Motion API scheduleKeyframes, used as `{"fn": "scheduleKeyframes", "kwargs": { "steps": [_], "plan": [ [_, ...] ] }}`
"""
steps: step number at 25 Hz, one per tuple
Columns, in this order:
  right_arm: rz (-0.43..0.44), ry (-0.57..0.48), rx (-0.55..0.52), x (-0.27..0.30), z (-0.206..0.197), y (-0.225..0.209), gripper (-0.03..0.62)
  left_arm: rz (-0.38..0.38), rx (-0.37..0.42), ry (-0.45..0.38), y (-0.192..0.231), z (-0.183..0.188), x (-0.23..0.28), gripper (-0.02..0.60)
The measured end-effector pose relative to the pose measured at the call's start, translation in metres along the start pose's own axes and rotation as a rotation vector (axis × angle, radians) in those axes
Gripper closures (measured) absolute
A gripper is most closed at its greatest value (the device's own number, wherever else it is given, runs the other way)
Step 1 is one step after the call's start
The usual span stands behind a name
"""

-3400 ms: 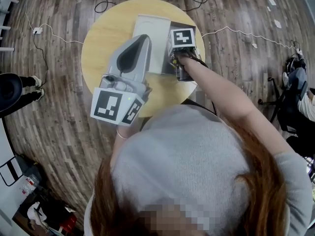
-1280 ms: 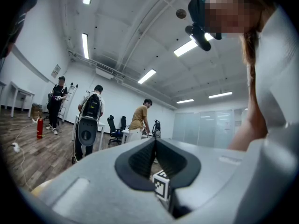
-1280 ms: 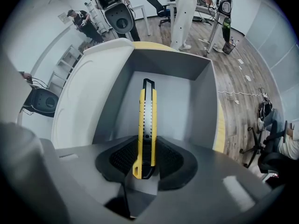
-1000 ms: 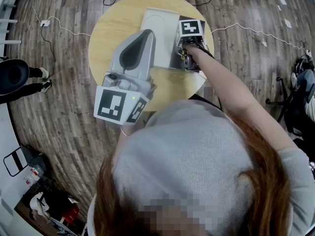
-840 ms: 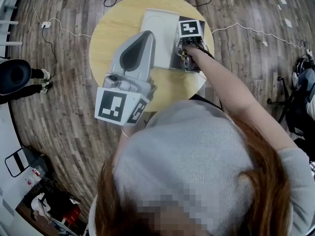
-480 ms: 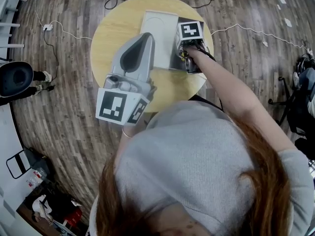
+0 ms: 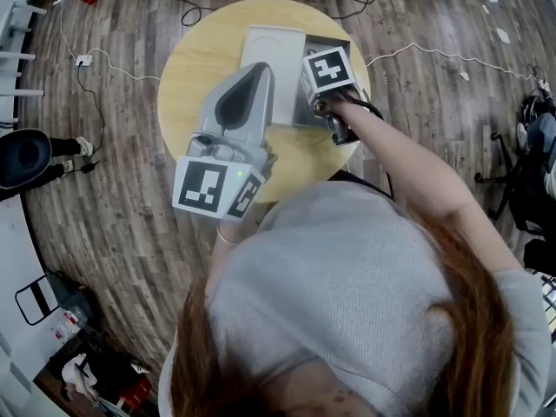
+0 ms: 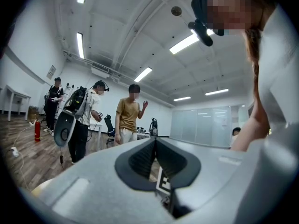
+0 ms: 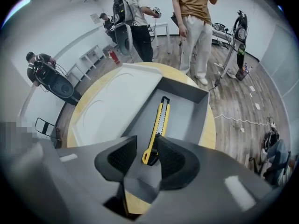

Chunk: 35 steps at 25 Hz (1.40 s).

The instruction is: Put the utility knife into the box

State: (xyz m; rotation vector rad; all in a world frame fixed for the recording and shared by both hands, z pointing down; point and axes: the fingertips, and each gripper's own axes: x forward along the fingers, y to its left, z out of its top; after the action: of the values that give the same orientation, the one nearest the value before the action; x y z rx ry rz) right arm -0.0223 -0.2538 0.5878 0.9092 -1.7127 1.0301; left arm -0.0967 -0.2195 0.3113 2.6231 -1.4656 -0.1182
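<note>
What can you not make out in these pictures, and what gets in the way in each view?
Head view: the utility knife, hidden beneath the right tool and its marker cube.
Left gripper view: the box and table, blocked by the body of the left tool, aimed at the room.
Right gripper view: the box's near end, covered by the tool's body; whether the knife's blade is out, too small.

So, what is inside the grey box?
The yellow utility knife lies on the box floor, its near end between the open jaws of the right gripper. That gripper covers the box's nearest part.
</note>
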Motion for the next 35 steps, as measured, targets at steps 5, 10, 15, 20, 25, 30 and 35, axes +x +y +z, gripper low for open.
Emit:
{"fn": "scheduleKeyframes", "kwargs": {
  "steps": [5,10,15,20,25,30,35],
  "plan": [
    [-0.035,-0.094,-0.127,-0.03,0.006,0.012,0.479,0.013,-0.005,0.016,-0.001,-0.008,0.001,0.581],
    [-0.017,-0.218,-0.181,-0.054,0.025,0.036,0.546,0.029,-0.014,0.029,0.005,-0.015,0.0,0.581],
    [-0.009,-0.314,-0.185,-0.08,0.039,0.048,0.579,0.03,-0.006,0.039,0.003,-0.016,0.002,0.58],
    [0.029,-0.417,-0.204,-0.11,0.05,0.061,0.589,0.038,-0.001,0.052,0.002,-0.022,0.004,0.581],
    [0.061,-0.596,-0.288,-0.146,0.068,0.074,0.59,0.059,-0.002,0.064,-0.001,-0.028,0.007,0.581],
    [0.104,-0.745,-0.359,-0.174,0.074,0.083,0.591,0.097,0.002,0.052,-0.004,-0.027,0.005,0.58],
    [0.152,-0.838,-0.407,-0.192,0.074,0.095,0.591,0.136,0.025,0.023,-0.004,-0.022,-0.004,0.581]
  ]
}}
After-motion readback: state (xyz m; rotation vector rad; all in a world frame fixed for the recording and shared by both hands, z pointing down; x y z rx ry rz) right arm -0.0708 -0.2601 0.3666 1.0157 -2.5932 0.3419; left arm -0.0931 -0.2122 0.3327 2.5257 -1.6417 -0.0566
